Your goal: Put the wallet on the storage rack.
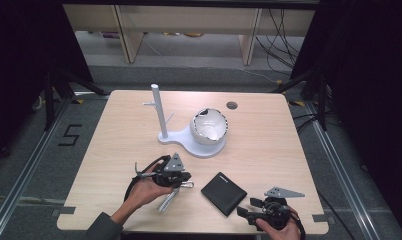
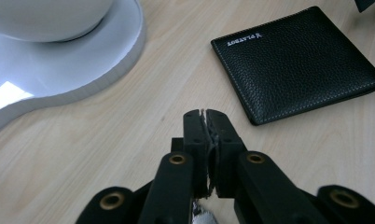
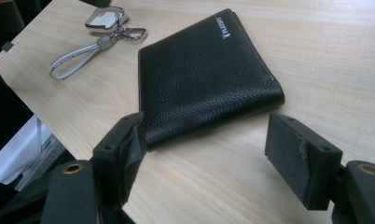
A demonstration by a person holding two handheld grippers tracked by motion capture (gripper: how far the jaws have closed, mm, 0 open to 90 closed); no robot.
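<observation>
A black leather wallet [image 1: 223,193] [image 2: 297,60] [image 3: 204,74] lies flat near the table's front edge. My right gripper [image 1: 245,208] [image 3: 209,140] is open, its jaws either side of the wallet's near corner, and the left jaw touches that corner. A keyring [image 3: 108,18] with a grey-white strap [image 1: 167,201] [image 3: 78,58] lies to the wallet's left. My left gripper [image 1: 188,178] [image 2: 205,114] sits over the keyring end, shut, pointing at the wallet. Nothing shows between its tips; a scrap of strap peeks out under its jaws.
A white stand [image 1: 199,145] [image 2: 83,65] with an upright post [image 1: 156,107] and a white bowl [image 1: 209,125] occupies the table's middle. A round cable hole [image 1: 232,105] sits at the back. The table's front edge runs close below both hands.
</observation>
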